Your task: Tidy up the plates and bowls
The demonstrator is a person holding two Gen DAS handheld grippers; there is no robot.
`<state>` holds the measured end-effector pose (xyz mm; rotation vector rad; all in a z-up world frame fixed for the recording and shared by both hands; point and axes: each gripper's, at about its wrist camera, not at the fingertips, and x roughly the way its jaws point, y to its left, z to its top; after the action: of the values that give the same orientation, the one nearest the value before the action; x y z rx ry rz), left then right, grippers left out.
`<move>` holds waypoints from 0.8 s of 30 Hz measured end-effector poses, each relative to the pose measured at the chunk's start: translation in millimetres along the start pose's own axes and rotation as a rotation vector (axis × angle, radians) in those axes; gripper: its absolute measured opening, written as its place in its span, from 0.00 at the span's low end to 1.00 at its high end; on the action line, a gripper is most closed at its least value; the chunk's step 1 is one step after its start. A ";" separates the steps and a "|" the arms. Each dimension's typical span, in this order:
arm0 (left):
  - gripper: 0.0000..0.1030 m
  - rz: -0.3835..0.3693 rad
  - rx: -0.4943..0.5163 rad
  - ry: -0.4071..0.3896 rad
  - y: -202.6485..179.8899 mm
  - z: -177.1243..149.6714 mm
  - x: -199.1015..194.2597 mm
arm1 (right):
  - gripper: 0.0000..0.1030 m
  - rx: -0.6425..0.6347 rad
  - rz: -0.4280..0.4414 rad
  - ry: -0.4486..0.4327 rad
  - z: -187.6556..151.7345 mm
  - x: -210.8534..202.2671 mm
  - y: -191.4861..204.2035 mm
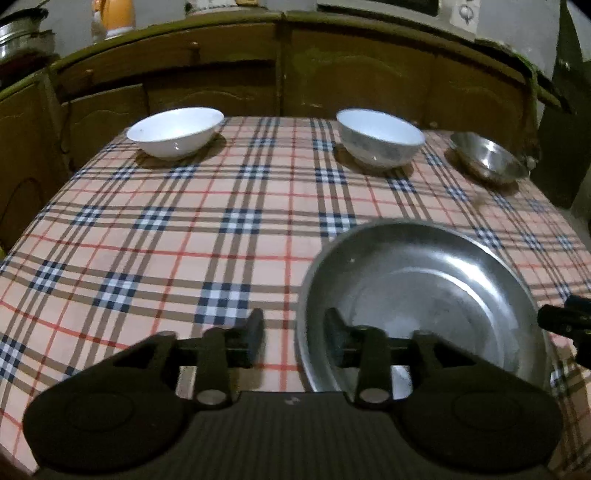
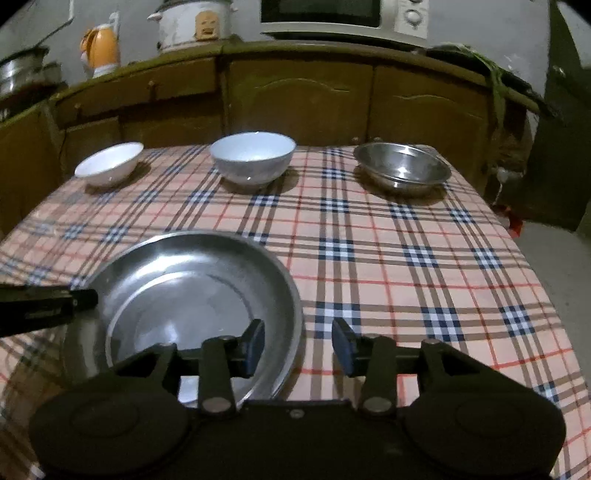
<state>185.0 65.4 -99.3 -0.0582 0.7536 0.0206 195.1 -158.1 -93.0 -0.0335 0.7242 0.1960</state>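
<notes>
A large steel plate [image 1: 424, 288] [image 2: 192, 288] lies on the near part of the plaid table. My left gripper [image 1: 293, 334] is open and straddles the plate's left rim, one finger outside and one inside. My right gripper [image 2: 298, 345] is open and straddles the plate's right rim the same way. At the far edge stand a shallow white bowl [image 1: 175, 131] [image 2: 110, 163], a deeper white bowl [image 1: 380, 142] [image 2: 253, 157] and a small steel bowl [image 1: 487, 158] [image 2: 402, 168].
The table wears a plaid cloth [image 1: 184, 229] [image 2: 406, 266]. Wooden cabinets [image 2: 295, 96] run behind it, with a microwave [image 2: 343, 16], a rice cooker [image 2: 195, 22] and an orange jug [image 2: 101, 46] on top. The floor drops off at the right [image 2: 554, 266].
</notes>
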 end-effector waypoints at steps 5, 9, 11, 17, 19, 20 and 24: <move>0.54 -0.006 -0.005 -0.001 2.7 2.3 -2.2 | 0.49 0.068 0.040 0.012 -1.4 0.4 -11.4; 0.58 -0.011 -0.006 0.031 3.7 0.4 2.5 | 0.49 0.125 0.073 0.045 -5.8 7.6 -17.2; 0.58 -0.013 0.002 0.049 2.5 -0.6 6.2 | 0.49 0.153 0.091 0.060 -7.9 11.9 -19.3; 0.56 -0.040 0.031 0.093 -4.5 -2.3 18.1 | 0.49 0.241 0.150 0.100 -12.6 27.8 -26.4; 0.56 -0.049 0.044 0.099 -7.2 -2.7 20.2 | 0.49 0.252 0.162 0.105 -13.0 32.8 -26.7; 0.55 -0.049 0.054 0.098 -9.3 -2.1 21.1 | 0.49 0.257 0.170 0.109 -12.8 35.7 -26.5; 0.42 -0.068 0.083 0.098 -15.9 0.5 22.6 | 0.29 0.262 0.194 0.113 -9.1 42.1 -20.5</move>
<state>202.5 49.5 -113.6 -0.0053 0.8490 -0.0788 223.8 -172.1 -128.4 0.2778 0.8619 0.2850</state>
